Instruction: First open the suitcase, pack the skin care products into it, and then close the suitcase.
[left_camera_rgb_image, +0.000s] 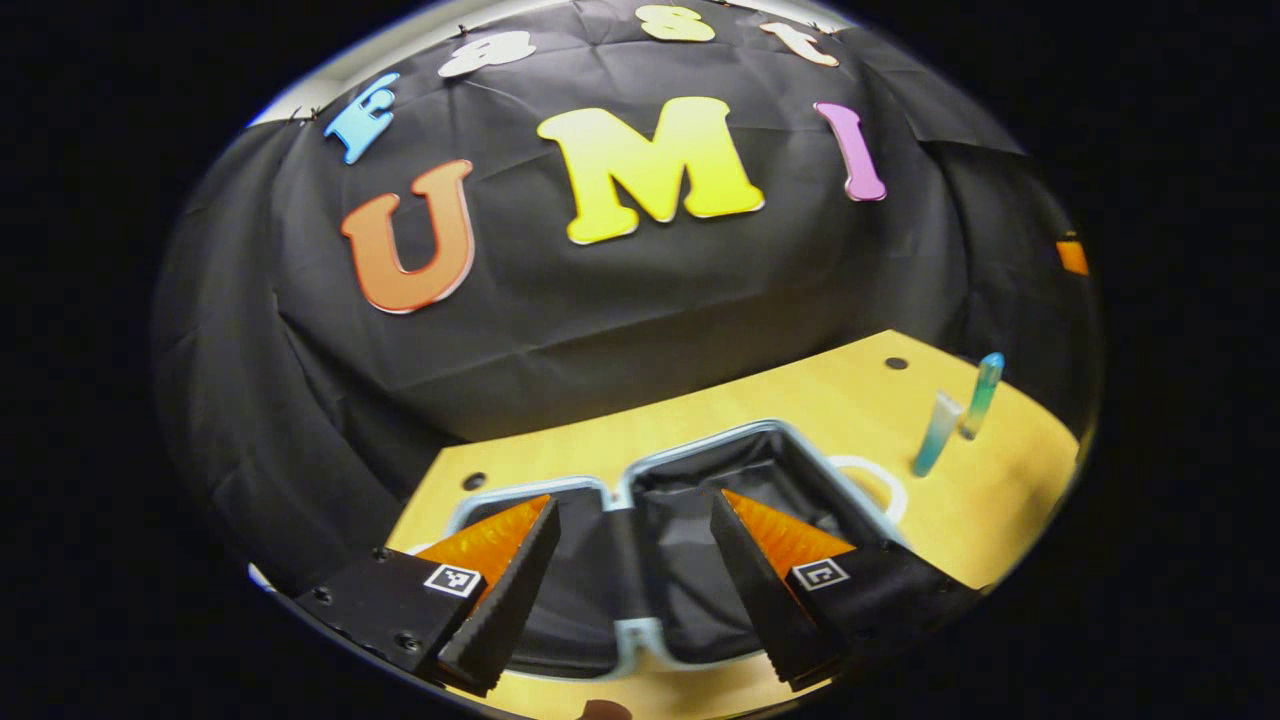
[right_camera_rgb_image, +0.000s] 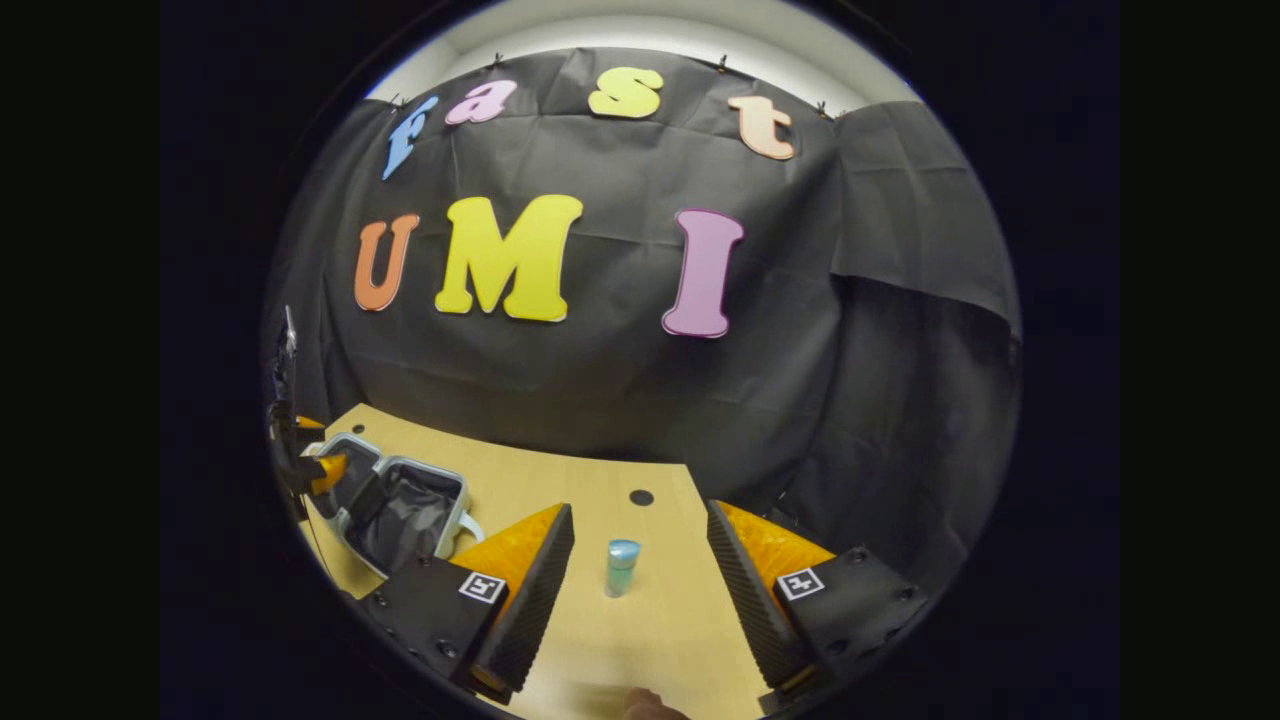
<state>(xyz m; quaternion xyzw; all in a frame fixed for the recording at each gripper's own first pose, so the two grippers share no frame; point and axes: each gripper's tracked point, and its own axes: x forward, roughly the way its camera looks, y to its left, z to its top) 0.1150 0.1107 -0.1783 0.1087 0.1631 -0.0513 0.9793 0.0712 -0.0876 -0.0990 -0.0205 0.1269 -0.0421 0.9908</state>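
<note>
The small suitcase (left_camera_rgb_image: 640, 470) lies open and flat on the wooden table, both halves lined in black with a pale blue rim. My left gripper (left_camera_rgb_image: 633, 498) hovers open just above it, nothing between its fingers. Two slim teal skin care bottles (left_camera_rgb_image: 937, 435) (left_camera_rgb_image: 983, 395) stand upright on the table to the suitcase's right. In the right gripper view one teal bottle (right_camera_rgb_image: 621, 567) stands ahead, in line with the gap of my open right gripper (right_camera_rgb_image: 638, 507), untouched. The suitcase (right_camera_rgb_image: 400, 505) lies far left there, with the left gripper (right_camera_rgb_image: 322, 472) over it.
The wooden table (right_camera_rgb_image: 640, 620) has small dark holes (right_camera_rgb_image: 641, 497) near its back edge. A white loop handle (left_camera_rgb_image: 880, 480) sticks out from the suitcase's right side. The black cloth wall stands close behind the table.
</note>
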